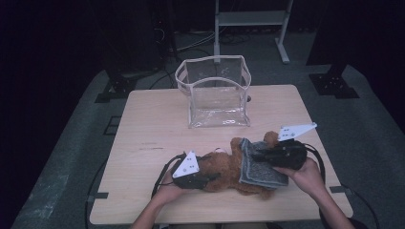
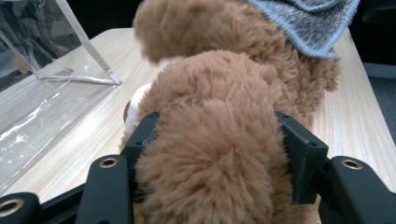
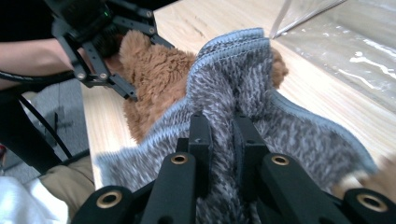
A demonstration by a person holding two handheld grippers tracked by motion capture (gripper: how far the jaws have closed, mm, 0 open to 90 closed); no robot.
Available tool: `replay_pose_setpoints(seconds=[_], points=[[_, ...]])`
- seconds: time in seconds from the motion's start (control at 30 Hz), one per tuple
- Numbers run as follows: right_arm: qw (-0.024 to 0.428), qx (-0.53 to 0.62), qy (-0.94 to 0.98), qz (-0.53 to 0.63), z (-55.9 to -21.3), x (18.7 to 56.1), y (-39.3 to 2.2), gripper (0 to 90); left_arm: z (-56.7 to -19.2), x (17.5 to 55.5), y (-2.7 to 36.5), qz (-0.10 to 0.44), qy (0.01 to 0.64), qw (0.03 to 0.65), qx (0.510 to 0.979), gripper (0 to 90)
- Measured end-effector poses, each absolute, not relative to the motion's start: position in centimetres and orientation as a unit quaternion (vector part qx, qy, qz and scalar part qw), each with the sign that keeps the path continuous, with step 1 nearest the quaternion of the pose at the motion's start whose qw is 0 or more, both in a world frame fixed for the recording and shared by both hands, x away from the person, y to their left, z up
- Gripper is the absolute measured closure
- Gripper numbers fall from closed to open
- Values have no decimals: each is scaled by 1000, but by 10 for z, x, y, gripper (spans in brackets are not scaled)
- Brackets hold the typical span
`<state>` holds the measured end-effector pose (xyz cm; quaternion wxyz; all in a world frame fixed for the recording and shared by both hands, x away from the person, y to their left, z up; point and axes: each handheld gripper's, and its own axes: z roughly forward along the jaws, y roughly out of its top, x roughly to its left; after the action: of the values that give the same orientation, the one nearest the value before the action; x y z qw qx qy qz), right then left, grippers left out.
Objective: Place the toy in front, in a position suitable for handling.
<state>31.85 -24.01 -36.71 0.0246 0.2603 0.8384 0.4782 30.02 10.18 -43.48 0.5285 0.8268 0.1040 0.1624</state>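
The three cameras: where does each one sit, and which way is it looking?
High view: above the table's near edge, looking forward and down; forearms, left gripper and right gripper show.
Left gripper view: along its jaws, clamped on the plush bear.
Right gripper view: along its jaws, pinching the grey cloth.
All share bear, cloth and clear bag.

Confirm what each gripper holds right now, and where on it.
The left gripper clamps the brown plush toy around a furry end part. The right gripper pinches a fold of the grey cloth draped on the toy.
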Motion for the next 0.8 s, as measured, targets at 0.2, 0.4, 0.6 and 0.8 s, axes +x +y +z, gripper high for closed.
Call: replay_pose_setpoints(seconds=[0.2, 0.4, 0.6, 0.8], points=[[33, 272, 829, 488, -365, 323, -247, 797, -435, 301, 101, 163, 100, 529, 827, 405], [13, 258, 835, 486, -371, 338, -213, 797, -435, 301, 101, 161, 96, 530, 827, 406], [15, 236, 846, 477, -372, 341, -187, 797, -436, 302, 103, 158, 98, 533, 826, 402], [55, 270, 843, 463, -371, 342, -224, 798, -436, 302, 102, 160, 97, 533, 825, 405]])
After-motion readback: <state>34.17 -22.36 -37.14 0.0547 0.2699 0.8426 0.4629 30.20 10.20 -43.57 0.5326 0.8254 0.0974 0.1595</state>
